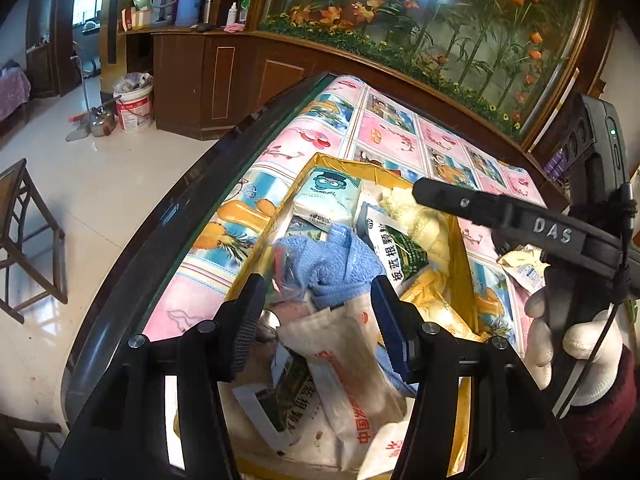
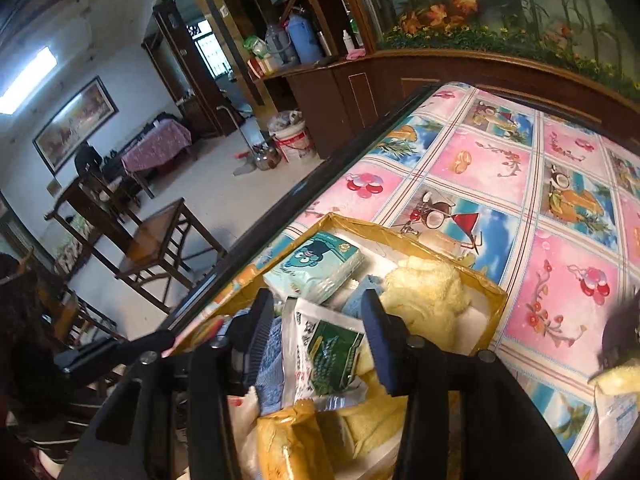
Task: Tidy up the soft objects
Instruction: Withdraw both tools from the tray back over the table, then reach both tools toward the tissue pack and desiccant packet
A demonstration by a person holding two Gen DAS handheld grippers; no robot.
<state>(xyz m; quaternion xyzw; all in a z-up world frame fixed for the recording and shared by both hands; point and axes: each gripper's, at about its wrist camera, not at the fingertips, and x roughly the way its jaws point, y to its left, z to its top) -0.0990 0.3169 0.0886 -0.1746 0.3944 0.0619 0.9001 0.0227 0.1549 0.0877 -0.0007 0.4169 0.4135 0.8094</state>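
A yellow cardboard box [image 1: 320, 160] stands on the table and is full of soft things: a blue towel [image 1: 340, 264], a pale yellow towel [image 1: 416, 216], a tissue pack [image 1: 328, 196], a green-and-white sachet [image 1: 400, 260] and white bags [image 1: 352, 352]. My left gripper [image 1: 316, 312] is open above the box, over the blue towel. My right gripper [image 2: 316, 324] is open above the same box [image 2: 492, 292], over the green-and-white sachet [image 2: 332, 356], beside the yellow towel [image 2: 428, 292] and tissue pack [image 2: 316, 268]. The right gripper's body [image 1: 532, 228] also shows in the left wrist view.
The table has a pink and blue fruit-print cloth [image 2: 520, 184] and a dark rim [image 1: 160, 224]. A small packet [image 1: 524, 268] lies on the cloth right of the box. A wooden cabinet [image 1: 224, 76], a white bucket [image 1: 134, 104] and wooden chairs [image 2: 160, 240] stand around.
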